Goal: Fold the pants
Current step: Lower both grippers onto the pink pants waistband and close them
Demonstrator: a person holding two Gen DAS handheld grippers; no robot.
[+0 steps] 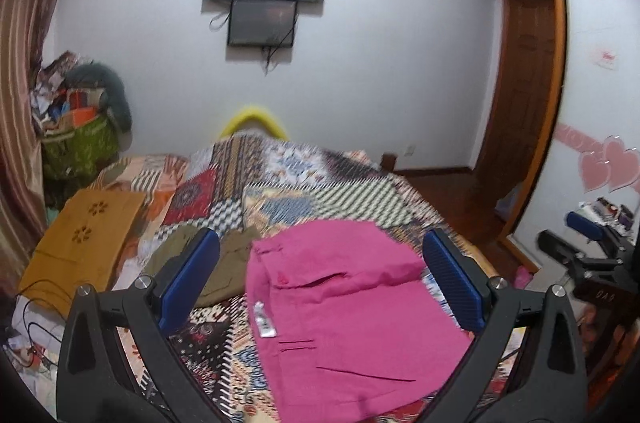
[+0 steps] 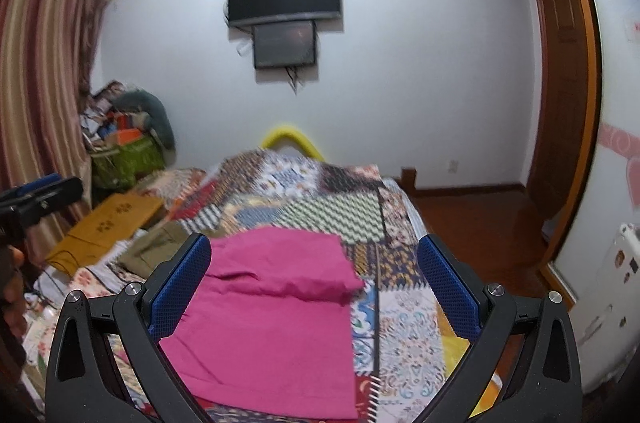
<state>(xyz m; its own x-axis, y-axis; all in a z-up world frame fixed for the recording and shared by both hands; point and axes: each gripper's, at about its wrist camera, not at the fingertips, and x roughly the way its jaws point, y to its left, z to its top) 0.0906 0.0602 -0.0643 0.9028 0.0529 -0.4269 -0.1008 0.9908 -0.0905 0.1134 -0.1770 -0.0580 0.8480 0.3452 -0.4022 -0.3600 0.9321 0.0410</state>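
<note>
Pink pants (image 1: 340, 307) lie folded on the patterned bedspread (image 1: 304, 183), with the waistband, a button and a white label facing up. They also show in the right wrist view (image 2: 272, 311), with the far part folded back over the near part. My left gripper (image 1: 320, 279) is open and empty, held above the pants. My right gripper (image 2: 314, 283) is open and empty, above the right side of the pants. The right gripper also shows at the right edge of the left wrist view (image 1: 588, 243).
Olive folded pants (image 1: 224, 263) lie left of the pink ones. A mustard garment (image 1: 84, 239) lies further left on the bed. A pile of bags (image 1: 80, 127) stands in the far left corner. A wardrobe (image 1: 532, 103) and wooden floor (image 2: 480, 219) are on the right.
</note>
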